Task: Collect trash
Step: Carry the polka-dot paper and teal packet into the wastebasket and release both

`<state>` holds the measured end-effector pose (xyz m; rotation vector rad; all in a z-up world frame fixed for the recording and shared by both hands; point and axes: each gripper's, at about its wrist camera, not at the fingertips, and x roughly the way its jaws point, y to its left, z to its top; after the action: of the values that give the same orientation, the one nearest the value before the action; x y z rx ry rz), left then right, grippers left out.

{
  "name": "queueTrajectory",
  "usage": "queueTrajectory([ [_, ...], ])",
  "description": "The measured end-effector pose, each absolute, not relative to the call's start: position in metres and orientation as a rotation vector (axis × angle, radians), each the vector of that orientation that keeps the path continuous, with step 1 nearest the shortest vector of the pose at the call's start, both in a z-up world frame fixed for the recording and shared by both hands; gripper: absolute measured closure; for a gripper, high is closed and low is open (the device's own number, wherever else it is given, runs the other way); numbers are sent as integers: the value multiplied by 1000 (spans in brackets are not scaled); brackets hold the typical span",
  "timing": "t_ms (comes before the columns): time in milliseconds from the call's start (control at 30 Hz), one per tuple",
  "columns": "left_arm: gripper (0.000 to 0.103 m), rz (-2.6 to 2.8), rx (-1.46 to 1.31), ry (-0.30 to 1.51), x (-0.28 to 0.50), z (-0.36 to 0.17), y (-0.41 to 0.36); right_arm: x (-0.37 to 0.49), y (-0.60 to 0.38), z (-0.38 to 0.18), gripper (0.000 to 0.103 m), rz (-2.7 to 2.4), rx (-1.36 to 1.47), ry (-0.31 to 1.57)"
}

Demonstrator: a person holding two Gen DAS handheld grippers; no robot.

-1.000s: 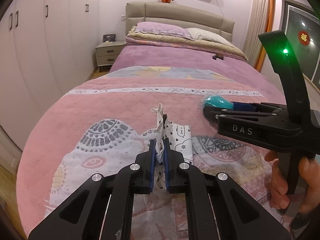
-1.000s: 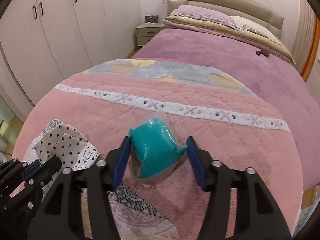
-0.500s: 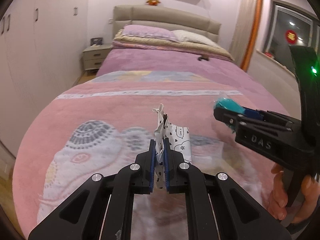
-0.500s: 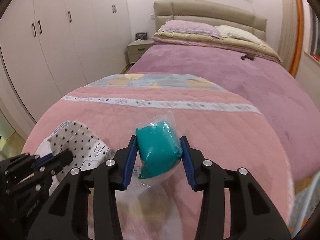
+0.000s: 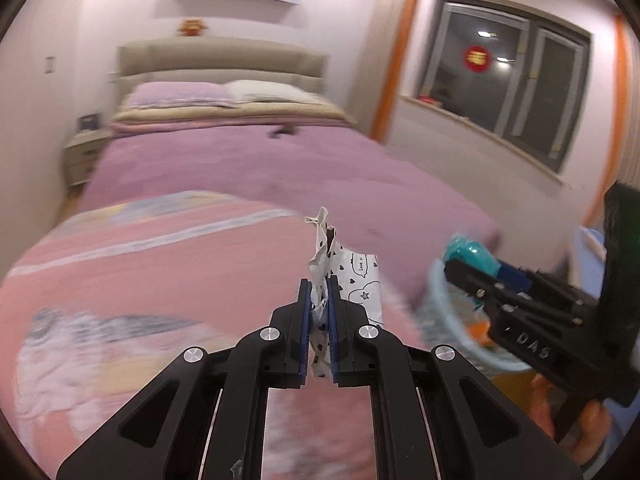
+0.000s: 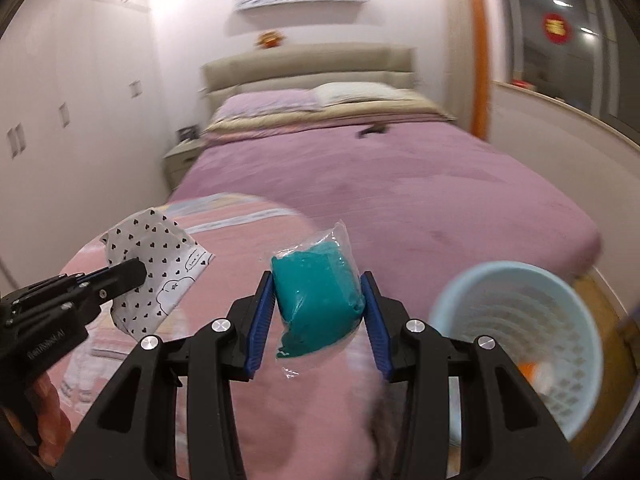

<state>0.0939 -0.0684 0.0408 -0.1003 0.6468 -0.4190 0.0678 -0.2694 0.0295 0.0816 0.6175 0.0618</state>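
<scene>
Teal-filled plastic packet (image 6: 318,286) clamped in the right gripper (image 6: 319,312), heart-print paper wrapper (image 5: 344,276) pinched by the left gripper (image 5: 319,316), both lifted (pale-blue wastebasket (image 6: 516,280) drop remains).

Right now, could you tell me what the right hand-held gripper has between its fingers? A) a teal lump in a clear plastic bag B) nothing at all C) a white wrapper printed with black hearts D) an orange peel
A: the right hand-held gripper has its blue pads pressed on either side of the teal lump in a clear plastic bag, while the heart-print wrapper sits in the left hand-held gripper.
</scene>
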Motion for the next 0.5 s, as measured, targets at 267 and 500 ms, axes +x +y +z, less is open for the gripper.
queueTrajectory([
  [267, 97, -685, -7, 656, 96, 43, -184, 39, -379, 33, 63, -157, 266, 599],
  [500, 97, -803, 10, 765, 114, 6, -255, 31, -439, 1, 63, -283, 390, 653],
])
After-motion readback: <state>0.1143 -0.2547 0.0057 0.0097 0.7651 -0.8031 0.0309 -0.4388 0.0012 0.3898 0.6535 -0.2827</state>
